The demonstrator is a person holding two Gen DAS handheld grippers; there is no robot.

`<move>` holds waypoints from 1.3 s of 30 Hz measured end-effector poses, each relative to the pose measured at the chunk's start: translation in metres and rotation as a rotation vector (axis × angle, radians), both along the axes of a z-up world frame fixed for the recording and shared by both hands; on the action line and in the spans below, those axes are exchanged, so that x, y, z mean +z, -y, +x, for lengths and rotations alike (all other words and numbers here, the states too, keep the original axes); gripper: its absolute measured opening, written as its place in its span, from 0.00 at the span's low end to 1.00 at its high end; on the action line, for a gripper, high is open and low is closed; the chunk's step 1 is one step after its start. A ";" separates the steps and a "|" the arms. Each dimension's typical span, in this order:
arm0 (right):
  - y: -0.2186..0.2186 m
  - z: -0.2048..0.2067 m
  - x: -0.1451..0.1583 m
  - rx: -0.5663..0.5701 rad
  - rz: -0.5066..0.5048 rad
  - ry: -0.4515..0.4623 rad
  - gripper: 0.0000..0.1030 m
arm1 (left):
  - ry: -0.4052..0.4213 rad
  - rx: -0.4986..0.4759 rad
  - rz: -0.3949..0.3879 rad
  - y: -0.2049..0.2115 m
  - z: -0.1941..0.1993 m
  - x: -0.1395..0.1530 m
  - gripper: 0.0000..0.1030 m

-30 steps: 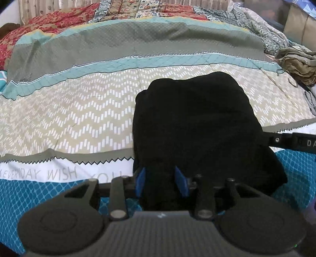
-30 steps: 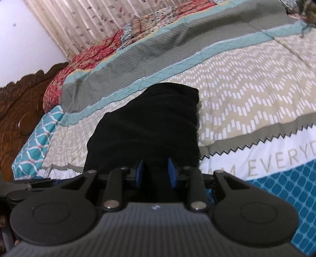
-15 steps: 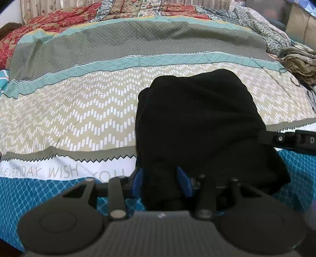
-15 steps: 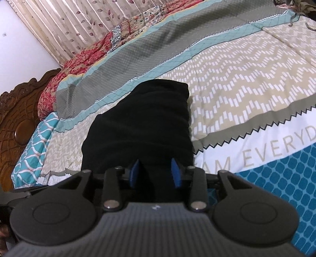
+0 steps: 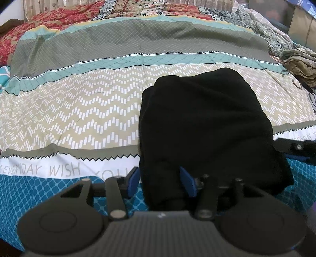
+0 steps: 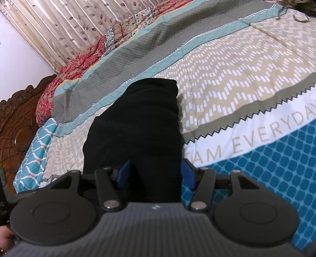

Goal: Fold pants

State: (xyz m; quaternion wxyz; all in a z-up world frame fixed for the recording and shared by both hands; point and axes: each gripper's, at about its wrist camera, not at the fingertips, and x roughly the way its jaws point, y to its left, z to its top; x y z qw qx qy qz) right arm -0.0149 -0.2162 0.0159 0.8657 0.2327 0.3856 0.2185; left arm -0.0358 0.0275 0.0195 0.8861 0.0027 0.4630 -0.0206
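Note:
The black pants (image 5: pixel 205 126) lie folded into a compact bundle on the patterned bedspread (image 5: pixel 75 110). My left gripper (image 5: pixel 161 180) sits at the bundle's near left corner, its blue fingers (image 5: pixel 132 180) spread wide with black cloth between them. In the right wrist view the same pants (image 6: pixel 138 122) run away from me. My right gripper (image 6: pixel 156 174) is at their near edge, blue fingers (image 6: pixel 188 174) spread wide around the cloth. The right gripper's body shows at the left wrist view's right edge (image 5: pixel 296 148).
A heap of olive and grey clothes (image 5: pixel 298 63) lies at the bed's far right. A carved wooden headboard (image 6: pixel 15 122) stands at the left of the right wrist view, with curtains (image 6: pixel 69 25) behind. Floral bedding (image 5: pixel 138 8) covers the far side.
Both grippers' fingers have spread apart, from pinching the pants' near edge to standing wide around it. The bundle has settled on the bed; the right view has tilted.

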 end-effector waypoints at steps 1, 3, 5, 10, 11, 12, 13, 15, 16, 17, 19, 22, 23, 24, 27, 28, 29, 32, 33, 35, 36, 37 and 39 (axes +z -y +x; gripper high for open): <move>0.002 -0.002 0.000 0.001 0.007 -0.001 0.58 | 0.001 0.000 0.001 0.000 0.000 0.000 0.47; -0.001 -0.006 0.001 0.008 0.012 0.002 0.58 | 0.002 -0.001 0.005 0.000 0.000 -0.001 0.49; -0.004 -0.008 0.001 0.019 -0.001 0.010 0.58 | 0.002 0.000 0.004 -0.001 0.001 -0.002 0.49; -0.018 -0.008 -0.004 0.035 -0.031 -0.002 0.58 | 0.000 0.003 0.002 -0.003 0.002 -0.003 0.52; -0.021 -0.008 -0.006 0.036 -0.038 -0.009 0.58 | 0.000 0.002 0.002 -0.004 0.002 -0.003 0.52; -0.022 -0.008 -0.010 0.036 -0.046 -0.020 0.60 | -0.001 0.002 0.002 -0.004 0.002 -0.004 0.53; -0.023 -0.007 -0.013 0.036 -0.051 -0.033 0.61 | -0.001 0.003 0.002 -0.004 0.002 -0.004 0.53; -0.024 -0.007 -0.018 0.033 -0.046 -0.051 0.64 | -0.004 0.006 0.001 -0.005 0.003 -0.006 0.54; -0.024 -0.007 -0.020 0.031 -0.042 -0.055 0.64 | -0.005 0.008 0.000 -0.006 0.003 -0.007 0.55; -0.024 -0.009 -0.019 0.029 -0.040 -0.054 0.64 | -0.005 0.009 0.000 -0.006 0.003 -0.007 0.55; -0.024 -0.010 -0.019 0.029 -0.039 -0.054 0.64 | -0.004 0.010 0.001 -0.006 0.004 -0.008 0.57; -0.025 -0.012 -0.018 0.026 -0.036 -0.053 0.65 | -0.004 0.011 0.002 -0.007 0.004 -0.008 0.59; -0.026 -0.012 -0.018 0.025 -0.037 -0.053 0.65 | -0.004 0.012 0.002 -0.008 0.004 -0.008 0.59; -0.026 -0.012 -0.018 0.024 -0.037 -0.053 0.65 | -0.004 0.013 0.003 -0.008 0.004 -0.008 0.60; -0.027 -0.012 -0.018 0.025 -0.041 -0.051 0.66 | -0.003 0.013 0.007 -0.008 0.004 -0.009 0.61; -0.027 -0.012 -0.018 0.025 -0.044 -0.051 0.66 | -0.002 0.014 0.008 -0.008 0.004 -0.009 0.61; -0.028 -0.013 -0.018 0.024 -0.046 -0.050 0.66 | -0.002 0.014 0.008 -0.008 0.004 -0.009 0.61; -0.032 -0.014 -0.018 0.032 -0.065 -0.043 0.66 | 0.000 0.015 0.010 -0.008 0.003 -0.009 0.62; -0.035 -0.015 -0.018 0.035 -0.076 -0.039 0.67 | 0.001 0.015 0.010 -0.008 0.003 -0.009 0.62; -0.039 -0.016 -0.019 0.048 -0.110 -0.026 0.67 | 0.001 0.016 0.012 -0.008 0.003 -0.009 0.63; -0.042 -0.016 -0.019 0.055 -0.123 -0.022 0.68 | 0.001 0.015 0.013 -0.008 0.003 -0.009 0.63; -0.044 -0.016 -0.019 0.062 -0.140 -0.014 0.68 | 0.002 0.016 0.014 -0.008 0.003 -0.009 0.64; -0.048 -0.017 -0.020 0.067 -0.155 -0.004 0.69 | 0.002 0.018 0.015 -0.009 0.003 -0.009 0.65</move>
